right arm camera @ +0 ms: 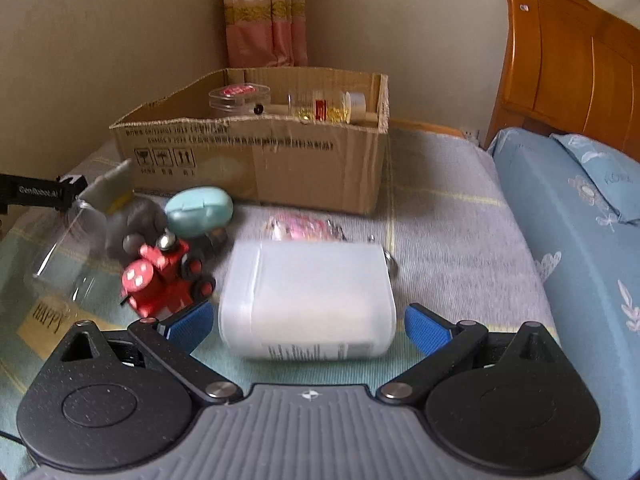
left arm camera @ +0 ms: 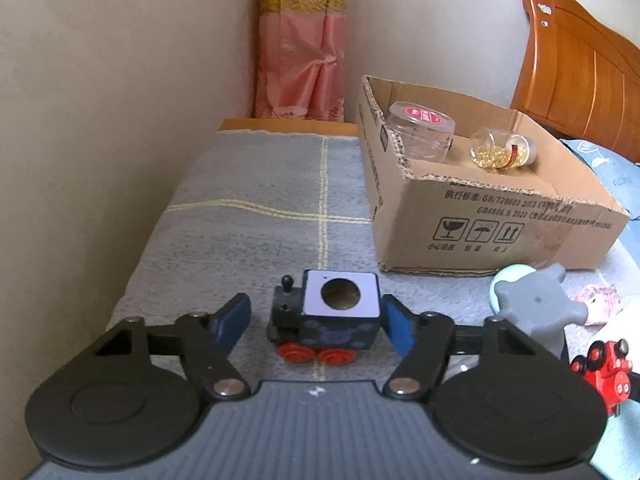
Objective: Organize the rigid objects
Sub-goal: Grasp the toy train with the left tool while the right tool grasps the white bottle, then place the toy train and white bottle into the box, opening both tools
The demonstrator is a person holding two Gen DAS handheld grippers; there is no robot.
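Blue-padded fingers of the left gripper stand apart on either side of a dark toy locomotive, neither pad touching, seemingly lined up to clamp it. The right gripper, likewise spread, brackets a white plastic bottle lying sideways. Far behind both, the cardboard box already holds jars, presumably the destination.

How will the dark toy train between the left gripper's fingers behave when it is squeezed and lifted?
The dark toy train looks rigid, so it should not deform. Its red wheels may let it roll if nudged. The left gripper stands open around it.
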